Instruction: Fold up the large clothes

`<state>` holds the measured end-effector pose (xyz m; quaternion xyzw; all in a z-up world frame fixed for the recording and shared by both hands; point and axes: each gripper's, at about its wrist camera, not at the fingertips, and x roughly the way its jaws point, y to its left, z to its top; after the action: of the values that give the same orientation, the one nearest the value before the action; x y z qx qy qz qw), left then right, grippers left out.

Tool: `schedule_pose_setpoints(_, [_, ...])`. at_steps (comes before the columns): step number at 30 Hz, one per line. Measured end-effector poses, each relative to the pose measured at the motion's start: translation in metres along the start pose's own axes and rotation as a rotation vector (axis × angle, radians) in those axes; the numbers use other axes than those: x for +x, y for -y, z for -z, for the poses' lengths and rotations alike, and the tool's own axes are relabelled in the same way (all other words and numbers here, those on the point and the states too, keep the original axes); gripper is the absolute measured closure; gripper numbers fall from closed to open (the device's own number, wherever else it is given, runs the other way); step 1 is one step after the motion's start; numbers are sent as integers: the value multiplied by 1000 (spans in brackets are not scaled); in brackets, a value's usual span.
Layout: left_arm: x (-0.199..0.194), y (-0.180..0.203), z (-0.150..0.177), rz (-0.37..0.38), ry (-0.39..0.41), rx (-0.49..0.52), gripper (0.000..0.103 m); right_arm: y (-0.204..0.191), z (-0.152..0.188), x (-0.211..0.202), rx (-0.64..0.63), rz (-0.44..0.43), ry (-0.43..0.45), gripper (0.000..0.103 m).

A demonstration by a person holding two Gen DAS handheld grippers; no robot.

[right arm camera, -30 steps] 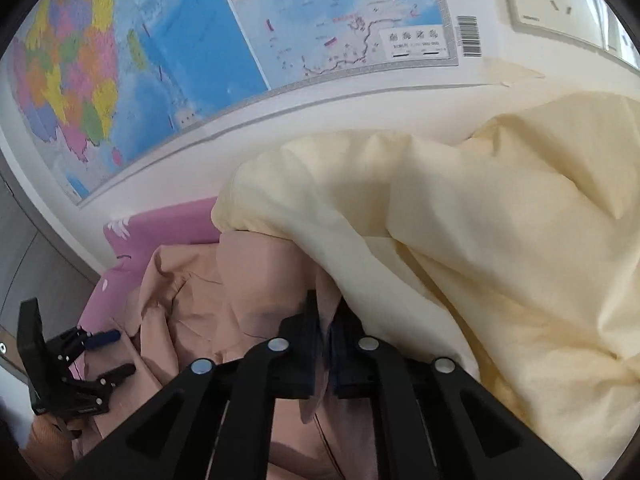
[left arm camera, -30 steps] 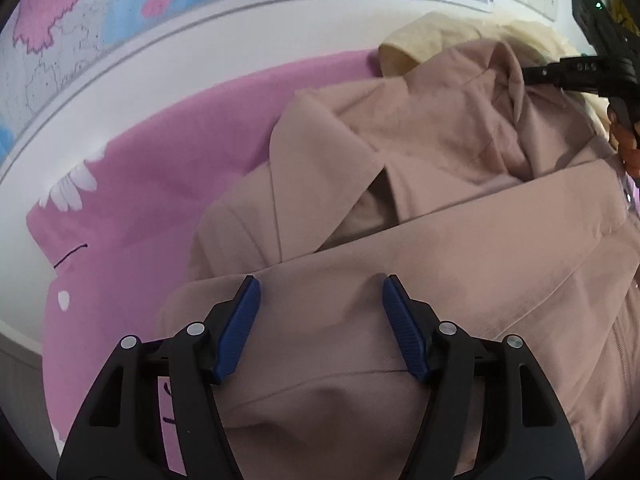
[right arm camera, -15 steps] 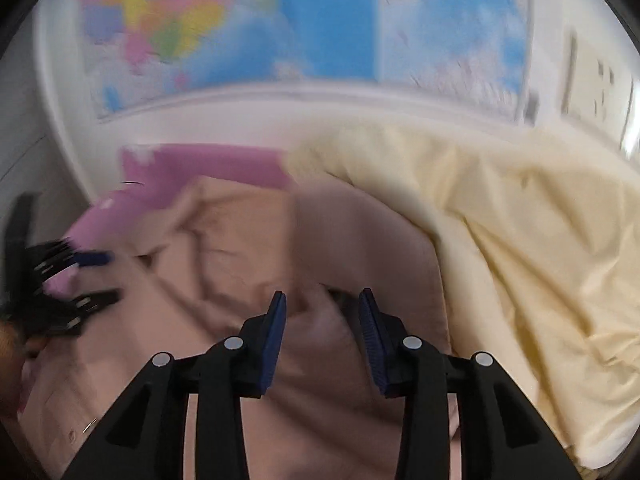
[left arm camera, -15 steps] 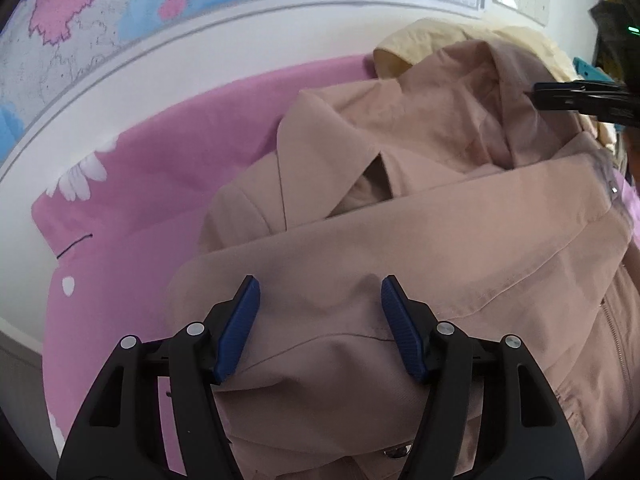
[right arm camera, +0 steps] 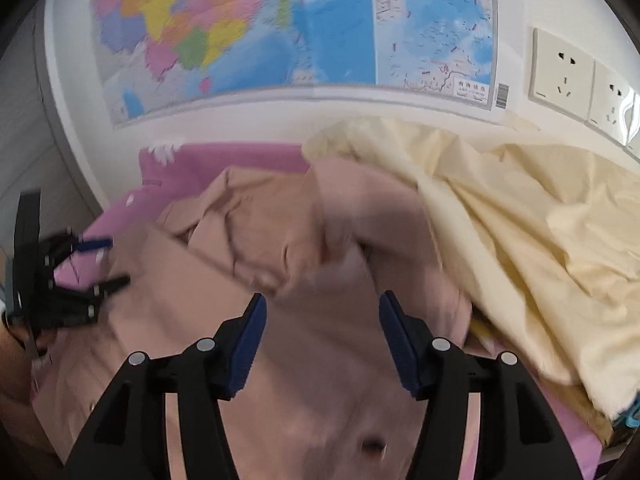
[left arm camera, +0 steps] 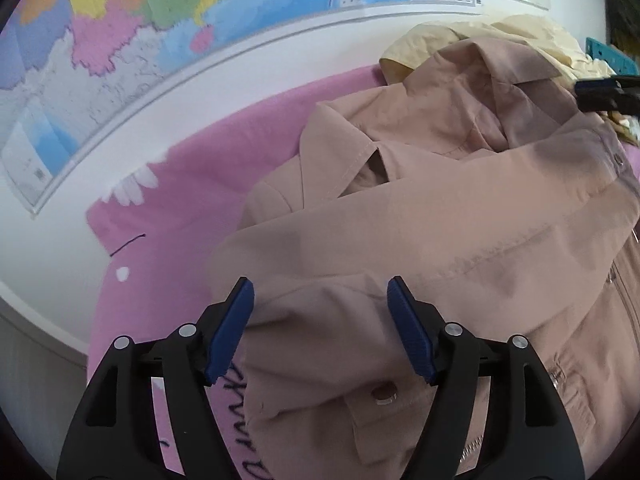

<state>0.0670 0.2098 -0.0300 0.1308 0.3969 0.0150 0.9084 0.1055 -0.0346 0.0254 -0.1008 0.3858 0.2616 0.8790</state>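
Note:
A tan jacket [left arm camera: 440, 220] lies crumpled on a pink sheet [left arm camera: 192, 200], one sleeve folded across its body. It also shows in the right wrist view [right arm camera: 312, 264], blurred. My left gripper [left arm camera: 320, 300] is open and empty, hovering over the jacket's lower sleeve and hem. My right gripper [right arm camera: 320, 312] is open and empty above the jacket's upper part; its fingers [left arm camera: 600, 94] show at the right edge of the left wrist view. The left gripper [right arm camera: 100, 264] appears at the left of the right wrist view.
A pale yellow garment [right arm camera: 520, 240] is heaped at the right, partly under the jacket's collar. A map [right arm camera: 300, 28] hangs on the white wall behind, with wall sockets [right arm camera: 560, 72] to its right. The sheet's left edge [left arm camera: 96, 240] drops off.
My right gripper has opened and let go of the jacket fabric it pinched, then pulled back. The jacket's upper part has settled. My left gripper stayed open, shifting slightly.

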Motion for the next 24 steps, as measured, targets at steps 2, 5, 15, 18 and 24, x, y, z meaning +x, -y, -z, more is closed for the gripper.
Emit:
schedule_pose_setpoints(2, [-8,0,3,6,8,-11,34,-6,15,-5,-6,-20,-23,46])
schedule_pose_setpoints(5, [-18,2,10,-4,11,-17,27,-14,41,-7,-55,-5,-84,45])
schedule_pose_setpoints(15, [-31,13,39,26,-32,-56,23,3,69,25,31,0,-165,47])
schedule_pose_setpoints(18, [-37,16,45,26,-35,-62,23,3,70,23,54,2,-152,47])
schedule_pose_setpoints(24, [-52,18,57,19,-35,-72,21,-5,82,-12,61,-6,-98,43])
